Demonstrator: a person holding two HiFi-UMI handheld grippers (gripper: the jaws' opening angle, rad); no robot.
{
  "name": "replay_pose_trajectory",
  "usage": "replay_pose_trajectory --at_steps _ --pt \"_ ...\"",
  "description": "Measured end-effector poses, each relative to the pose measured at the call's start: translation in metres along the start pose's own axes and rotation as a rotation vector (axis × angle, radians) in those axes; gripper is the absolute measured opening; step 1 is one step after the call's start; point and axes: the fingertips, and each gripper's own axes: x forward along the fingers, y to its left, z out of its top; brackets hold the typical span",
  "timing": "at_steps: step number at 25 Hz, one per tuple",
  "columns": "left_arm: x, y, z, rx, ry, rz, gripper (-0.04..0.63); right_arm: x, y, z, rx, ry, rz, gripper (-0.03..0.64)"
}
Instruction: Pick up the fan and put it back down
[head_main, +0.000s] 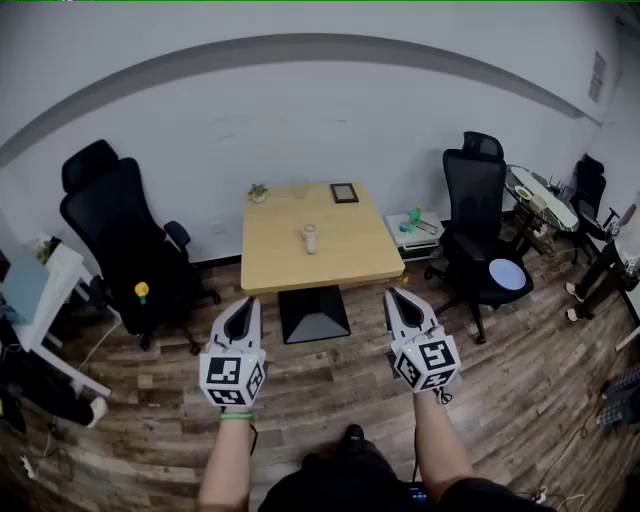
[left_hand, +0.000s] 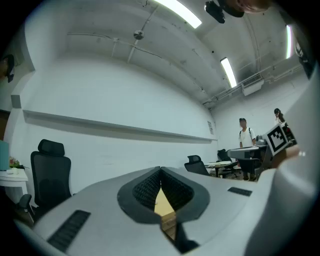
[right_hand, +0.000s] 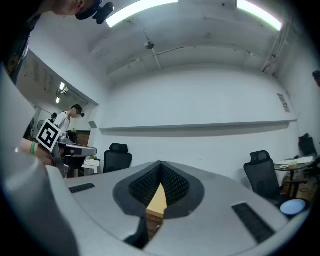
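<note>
- While we hold them low in frame, our left tool (head_main: 244, 303) and right tool (head_main: 396, 295) have jaws together, empty.
- The fan (head_main: 310, 238) stands on the desk (head_main: 355, 255) at frame centre, well apart.

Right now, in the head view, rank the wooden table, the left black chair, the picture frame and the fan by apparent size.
1. Wooden table and left black chair: largest, too alike to rank.
2. Picture frame and fan: far smaller, also too close to rank.
</note>
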Motion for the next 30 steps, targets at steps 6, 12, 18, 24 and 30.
replay_pose_trajectory --at_steps 6,12,18,24,30 --pt "-0.002 -0.001 -0.001 -0.001 0.002 0.002 0.024 -0.001 0.001 -0.002 0.013 0.0 0.004 0.015" --pt "-0.002 -0.003 -0.001 0.002 0.006 0.004 0.023 -0.002 0.0 -0.002 0.009 0.004 0.005 0.015" --pt "-0.003 -0.005 -0.001 0.006 0.011 0.004 0.024 -0.003 0.0 -0.001 0.007 0.004 0.008 0.015" --pt "-0.005 -0.008 -0.002 0.008 0.014 0.002 0.023 -0.007 -0.001 -0.002 0.014 0.0 0.0 0.017" --pt "-0.003 -0.012 -0.004 0.006 0.021 -0.001 0.023 -0.005 -0.001 -0.003 0.016 -0.012 0.013 0.321"
